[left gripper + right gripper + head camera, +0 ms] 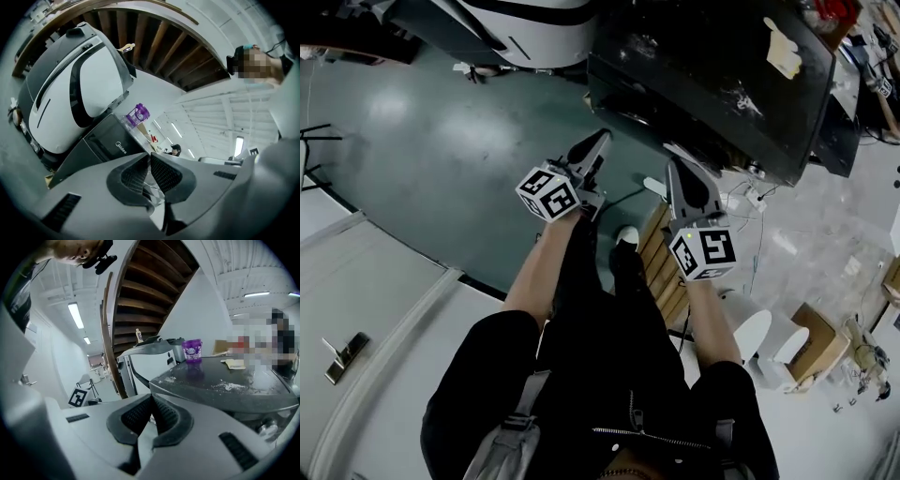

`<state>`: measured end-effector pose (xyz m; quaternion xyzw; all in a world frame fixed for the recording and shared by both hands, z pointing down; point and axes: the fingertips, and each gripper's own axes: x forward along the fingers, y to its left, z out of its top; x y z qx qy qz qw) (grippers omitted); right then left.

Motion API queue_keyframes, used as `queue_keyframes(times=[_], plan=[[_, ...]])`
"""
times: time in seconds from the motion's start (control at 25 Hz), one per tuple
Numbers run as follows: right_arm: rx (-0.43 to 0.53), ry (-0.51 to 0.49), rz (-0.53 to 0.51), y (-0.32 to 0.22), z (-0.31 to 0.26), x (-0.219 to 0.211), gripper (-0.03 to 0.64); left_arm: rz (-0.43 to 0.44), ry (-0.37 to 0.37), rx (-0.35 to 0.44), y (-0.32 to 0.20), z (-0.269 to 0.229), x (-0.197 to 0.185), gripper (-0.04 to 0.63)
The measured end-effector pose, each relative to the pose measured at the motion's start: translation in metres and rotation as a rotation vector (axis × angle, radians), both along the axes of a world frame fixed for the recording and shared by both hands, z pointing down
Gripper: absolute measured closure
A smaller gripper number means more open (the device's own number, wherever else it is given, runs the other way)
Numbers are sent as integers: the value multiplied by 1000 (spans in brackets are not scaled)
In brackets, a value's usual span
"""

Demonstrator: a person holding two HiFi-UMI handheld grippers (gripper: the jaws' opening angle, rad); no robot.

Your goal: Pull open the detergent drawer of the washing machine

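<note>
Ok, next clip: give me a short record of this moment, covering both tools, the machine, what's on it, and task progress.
left tool: shut, empty, clear of the machine
right tool: shut, empty, clear of the machine
washing machine: dark, ahead of both tools
on top: purple tub, upright
detergent drawer: cannot be made out in any view
progress: pull not yet begun

Washing machine [703,84] top, 1 o'clock in head view: black, white powder streaks. Tub [191,351]: purple. Floor [422,150], 10 o'clock: dark green. Left gripper [600,139], right gripper [675,161]: grey; cubes black-and-white squares.
</note>
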<state>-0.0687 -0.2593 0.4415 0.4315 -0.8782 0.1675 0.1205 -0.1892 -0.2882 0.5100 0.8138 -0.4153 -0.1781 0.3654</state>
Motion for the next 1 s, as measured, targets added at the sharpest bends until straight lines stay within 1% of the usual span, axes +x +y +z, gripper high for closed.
queue_keyframes(times=[0.08, 0.16, 0.2, 0.24, 0.28, 0.32, 0.4, 0.44, 0.48, 0.64, 0.76, 0.84, 0.92, 1.0], plan=[[-10, 19, 1, 2, 8, -1, 611, -4, 62, -23, -10, 12, -1, 572], [-26, 30, 2, 7, 15, -1, 611, -4, 143, -47, -19, 25, 0, 565], [-36, 32, 4, 9, 19, 0, 611, -5, 195, -60, -23, 31, 1, 520], [-45, 37, 7, 11, 23, 1, 611, -9, 253, -70, -28, 36, 1, 404], [-53, 42, 10, 12, 27, 3, 611, -15, 311, -75, -32, 40, 1, 367], [-62, 44, 14, 13, 31, 4, 611, -19, 365, -75, -36, 43, 0, 357], [-82, 39, 27, 14, 38, 9, 611, -13, 461, -62, -43, 48, 2, 311], [-91, 37, 34, 14, 42, 11, 611, 1, 498, -53, -46, 49, 5, 307], [-98, 36, 41, 13, 45, 13, 611, 20, 520, -42, -50, 50, 9, 307], [-117, 37, 66, 16, 52, 19, 611, 86, 563, -24, -66, 56, 27, 305], [-130, 40, 83, 16, 58, 25, 611, 94, 600, -39, -82, 67, 35, 304], [-141, 42, 89, 16, 62, 32, 611, 89, 639, -40, -93, 72, 38, 304], [-155, 46, 93, 20, 63, 38, 611, 83, 698, -22, -99, 70, 37, 305], [-165, 53, 97, 26, 66, 43, 611, 96, 736, 5, -101, 67, 38, 305]])
